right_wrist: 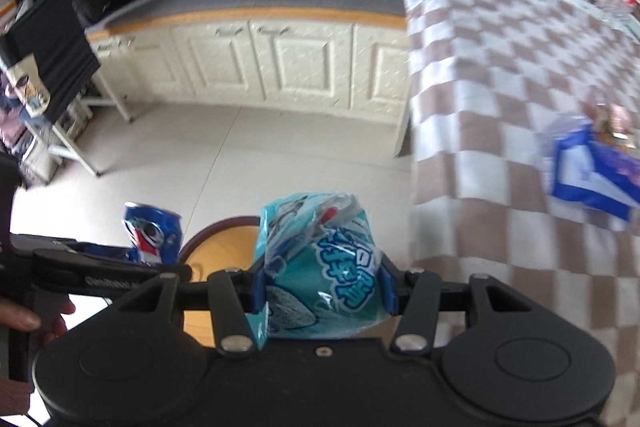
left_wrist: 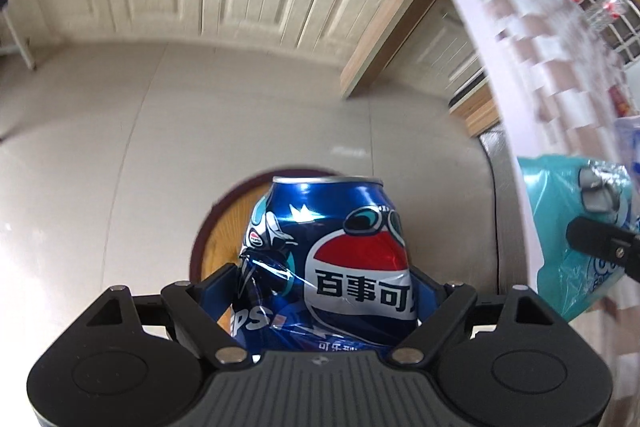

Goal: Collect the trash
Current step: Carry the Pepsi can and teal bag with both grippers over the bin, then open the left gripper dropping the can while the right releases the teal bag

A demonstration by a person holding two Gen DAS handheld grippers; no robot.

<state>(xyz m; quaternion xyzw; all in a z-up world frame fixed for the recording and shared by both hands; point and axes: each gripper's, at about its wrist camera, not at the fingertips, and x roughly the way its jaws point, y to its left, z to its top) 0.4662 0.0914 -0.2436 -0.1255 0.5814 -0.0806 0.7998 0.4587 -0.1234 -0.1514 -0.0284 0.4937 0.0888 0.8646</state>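
A dented blue Pepsi can (left_wrist: 332,251) sits upright between the jaws of my left gripper (left_wrist: 324,279), which is shut on it. The can (right_wrist: 154,231) also shows at the left of the right wrist view. My right gripper (right_wrist: 324,279) is shut on a crumpled teal plastic snack bag (right_wrist: 320,259). That bag (left_wrist: 560,227) appears at the right edge of the left wrist view, with a grey fingertip (left_wrist: 596,193) on it. Both grippers point steeply down over a round wooden thing with a dark rim (right_wrist: 216,251), close side by side. I cannot tell whether it is a stool or a bin.
A table with a brown-and-white checked cloth (right_wrist: 520,67) fills the right side, with a blue-and-white packet (right_wrist: 592,175) lying on it. White cabinets (right_wrist: 280,63) line the far wall beyond a pale tiled floor (left_wrist: 120,147). A hand (right_wrist: 24,315) grips the left tool.
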